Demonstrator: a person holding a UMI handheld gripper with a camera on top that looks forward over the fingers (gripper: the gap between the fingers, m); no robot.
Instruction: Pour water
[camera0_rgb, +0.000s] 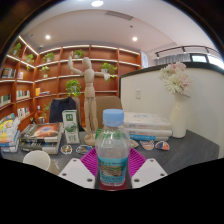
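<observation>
A clear plastic water bottle (112, 152) with a light blue cap and a colourful label stands upright between my gripper's (112, 172) two fingers. The magenta pads (90, 160) press against both sides of the bottle, so the gripper is shut on it. The bottle's base is hidden low between the fingers. A white cup (38, 160) stands on the dark table (185, 155) to the left of the fingers.
Beyond the bottle stand a wooden mannequin (89, 92), a small clock (70, 120), a clear plastic box (148, 124) and a white vase with flowers (178, 100). Books and clutter lie at the left. Wooden shelves with plants line the back wall.
</observation>
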